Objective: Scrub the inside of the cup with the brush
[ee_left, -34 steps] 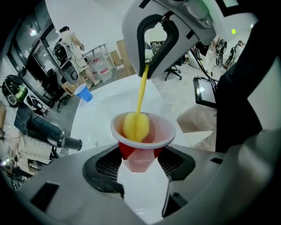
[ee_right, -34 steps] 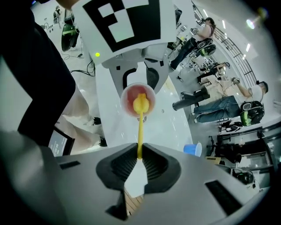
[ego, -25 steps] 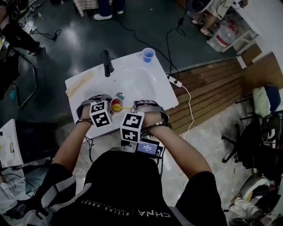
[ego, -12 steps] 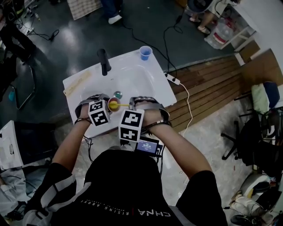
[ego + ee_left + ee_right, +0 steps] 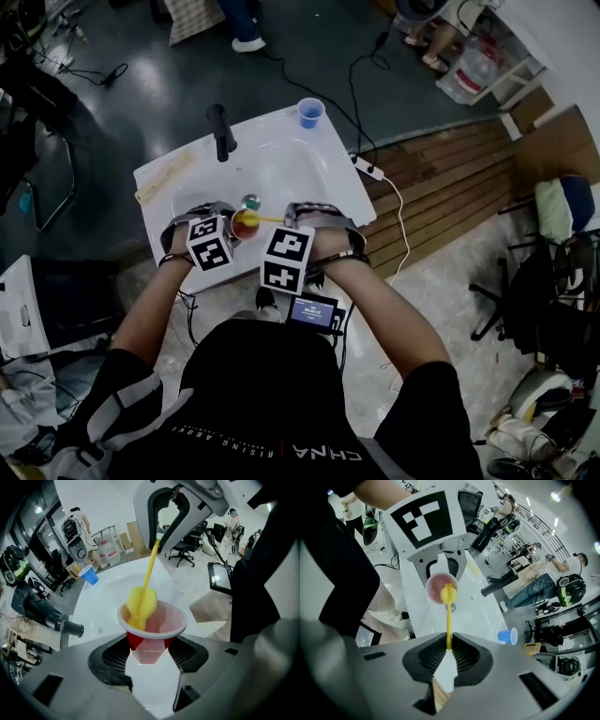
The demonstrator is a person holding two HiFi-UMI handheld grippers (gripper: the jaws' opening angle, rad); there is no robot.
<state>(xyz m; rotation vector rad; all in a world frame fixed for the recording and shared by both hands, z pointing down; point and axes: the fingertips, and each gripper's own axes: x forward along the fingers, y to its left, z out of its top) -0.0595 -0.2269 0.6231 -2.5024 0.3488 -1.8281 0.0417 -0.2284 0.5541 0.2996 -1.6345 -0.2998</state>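
My left gripper [image 5: 151,652] is shut on a red cup [image 5: 152,632], held tilted over the white sink [image 5: 281,169]. A yellow brush [image 5: 141,603] with a sponge head sits at the cup's mouth, partly inside against its left rim. The brush's thin yellow handle [image 5: 449,629] is pinched in my right gripper [image 5: 448,654], which is shut on it. In the head view the cup [image 5: 246,224] and brush lie between the left gripper [image 5: 225,223] and right gripper [image 5: 284,225], near the sink's front edge.
A black faucet [image 5: 221,131] stands at the sink's back left. A blue cup [image 5: 310,112] rests on the back right corner. The drain [image 5: 250,201] is just behind the red cup. A white power strip and cable [image 5: 370,173] lie on the wooden floor to the right.
The right gripper shifted slightly and the brush head has come up from deeper in the cup to its mouth. The left gripper and cup have kept still.
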